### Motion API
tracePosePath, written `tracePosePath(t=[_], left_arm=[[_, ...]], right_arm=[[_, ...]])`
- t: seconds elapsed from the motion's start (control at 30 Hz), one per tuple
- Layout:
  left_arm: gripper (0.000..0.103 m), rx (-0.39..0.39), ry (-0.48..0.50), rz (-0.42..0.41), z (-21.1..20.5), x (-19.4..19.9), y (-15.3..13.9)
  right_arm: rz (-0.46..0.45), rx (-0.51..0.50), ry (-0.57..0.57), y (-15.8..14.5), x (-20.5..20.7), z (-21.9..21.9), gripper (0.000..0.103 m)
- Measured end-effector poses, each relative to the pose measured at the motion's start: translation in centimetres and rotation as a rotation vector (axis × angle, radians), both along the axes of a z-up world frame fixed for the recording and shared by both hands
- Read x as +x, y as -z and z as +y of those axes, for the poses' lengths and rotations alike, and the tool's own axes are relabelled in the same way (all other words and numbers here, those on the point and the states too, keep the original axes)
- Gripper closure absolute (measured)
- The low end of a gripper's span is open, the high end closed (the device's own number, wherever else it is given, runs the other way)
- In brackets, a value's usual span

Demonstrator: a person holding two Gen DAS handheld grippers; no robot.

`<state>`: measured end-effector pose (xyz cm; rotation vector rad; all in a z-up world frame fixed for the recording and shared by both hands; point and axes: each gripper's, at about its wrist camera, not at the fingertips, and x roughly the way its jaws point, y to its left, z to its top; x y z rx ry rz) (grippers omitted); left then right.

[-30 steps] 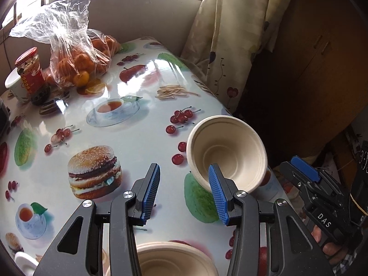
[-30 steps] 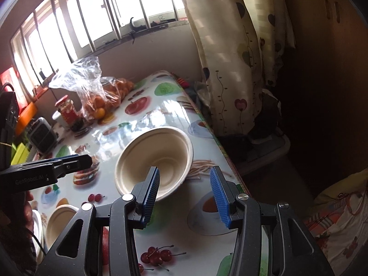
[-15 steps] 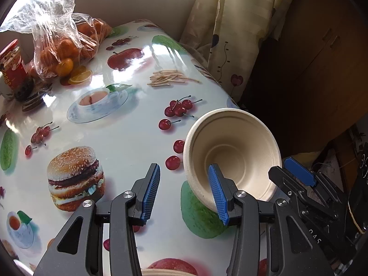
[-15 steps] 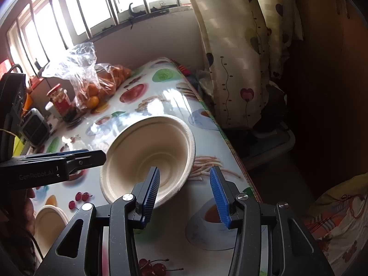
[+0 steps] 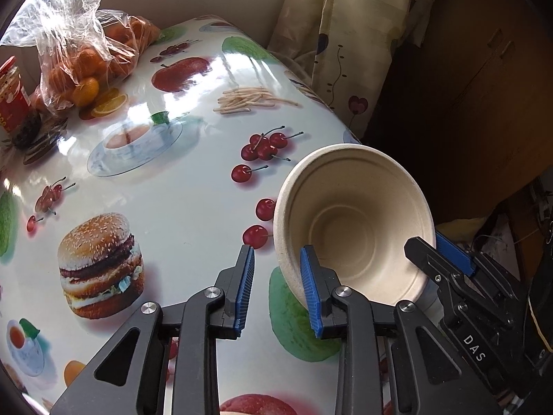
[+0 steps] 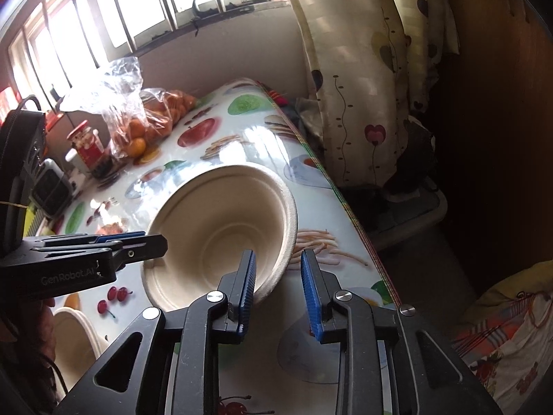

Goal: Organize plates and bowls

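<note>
Cherries and burgers are printed on the glossy table (image 5: pixel 193 207), which has a bag of oranges (image 5: pixel 86 65) at its far end by the window. I see the beige bowl (image 5: pixel 349 228) tipped up near the table's curtain-side edge. The left gripper (image 5: pixel 275 252) and the right gripper (image 6: pixel 278 259) each straddle its rim on opposite sides. Both have just been closing. Each has its inner pad against the bowl wall, while a sliver of gap shows at the outer pad.
</note>
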<state>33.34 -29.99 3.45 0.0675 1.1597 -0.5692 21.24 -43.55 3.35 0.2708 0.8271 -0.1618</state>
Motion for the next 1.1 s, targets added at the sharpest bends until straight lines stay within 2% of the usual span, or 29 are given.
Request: tracePosePath(t=[0.27, 1.1], left_arm=[[0.081, -0.004, 0.007, -0.008, -0.15, -0.09, -0.17], [0.083, -0.028, 0.018, -0.02, -0.29, -0.49, -0.82]], right_arm=[[-0.003, 0.009, -0.006, 0.0, 0.04, 0.22, 0.079], [-0.002, 0.01, -0.016, 0.16, 0.0, 0.39, 0.08]])
